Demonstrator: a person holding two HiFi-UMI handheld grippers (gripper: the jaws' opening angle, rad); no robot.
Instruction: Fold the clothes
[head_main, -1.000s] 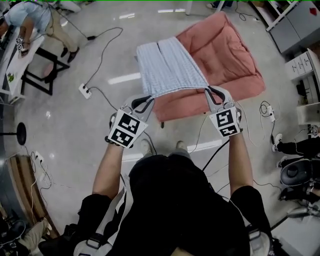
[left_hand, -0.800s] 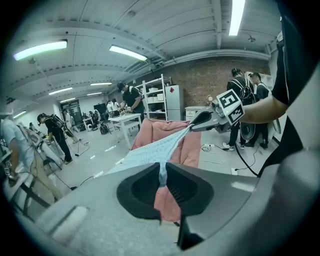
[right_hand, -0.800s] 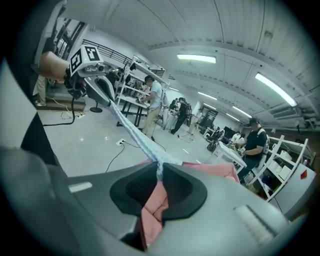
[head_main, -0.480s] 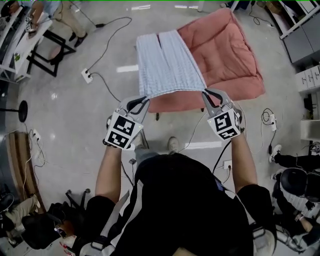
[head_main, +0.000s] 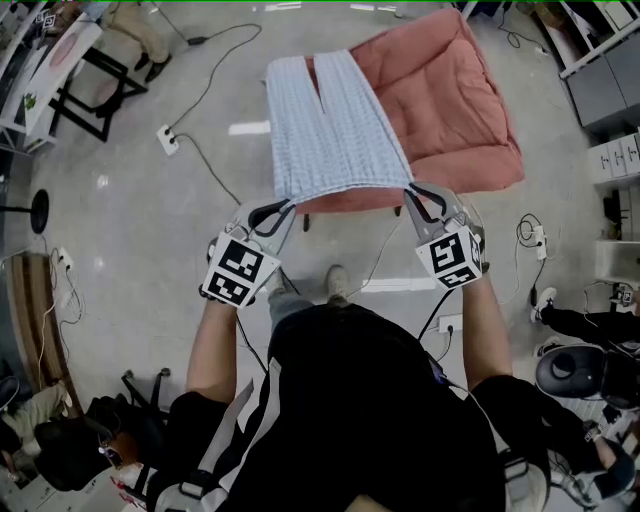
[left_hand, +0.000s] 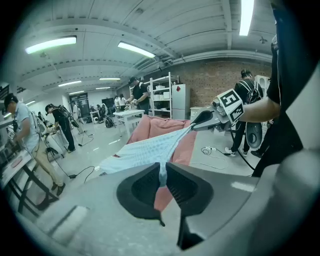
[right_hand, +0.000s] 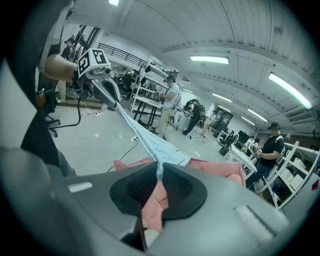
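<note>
The left gripper (head_main: 284, 207) is clamped shut on one near corner of a pale blue checked garment (head_main: 335, 130), and the right gripper (head_main: 411, 191) is clamped on the other near corner, so that edge is pulled taut between them. In each gripper view a thin fold of blue cloth is pinched between the dark pads (left_hand: 176, 181) of the jaws. The nearest thing to a container is a pink padded cushion (head_main: 455, 95) with a raised rim, standing above the grey floor (head_main: 150, 230). The garment's far part lies over the cushion's left side. The garment's long axis runs straight away from the person, its near edge lifted off the cushion, and its far end splits into two legs pointing away.
</note>
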